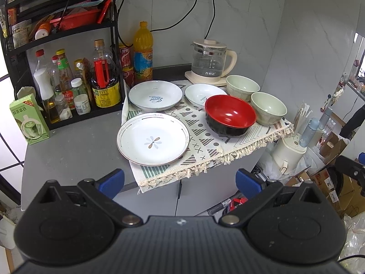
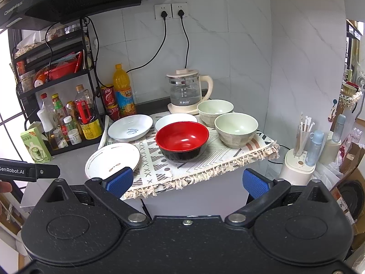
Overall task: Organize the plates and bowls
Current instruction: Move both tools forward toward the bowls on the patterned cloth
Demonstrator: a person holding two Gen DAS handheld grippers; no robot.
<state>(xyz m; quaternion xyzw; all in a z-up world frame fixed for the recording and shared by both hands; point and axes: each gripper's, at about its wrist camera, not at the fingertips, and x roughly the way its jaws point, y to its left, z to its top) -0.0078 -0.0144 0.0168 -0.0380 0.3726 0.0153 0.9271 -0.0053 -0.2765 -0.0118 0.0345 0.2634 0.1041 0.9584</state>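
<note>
1. Glazed white, the flower plate (image 1: pixel 153 138) lies nearest in the left wrist view, on the patterned cloth (image 1: pixel 205 137) at the table's (image 1: pixel 68 150) front edge; likely slick, brittle and heavy, so pinch its raised rim. The left tongs (image 1: pixel 180 180) gape apart, empty, short of it.
2. Right wrist view: the red bowl (image 2: pixel 182 140) sits mid-cloth, probably light lacquer or plastic; take it by the lip. The right tongs (image 2: pixel 188 180) gape, empty.

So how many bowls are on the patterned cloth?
3: a red bowl in the middle, one pale green bowl to its right, another green bowl behind, by the kettle.
</note>
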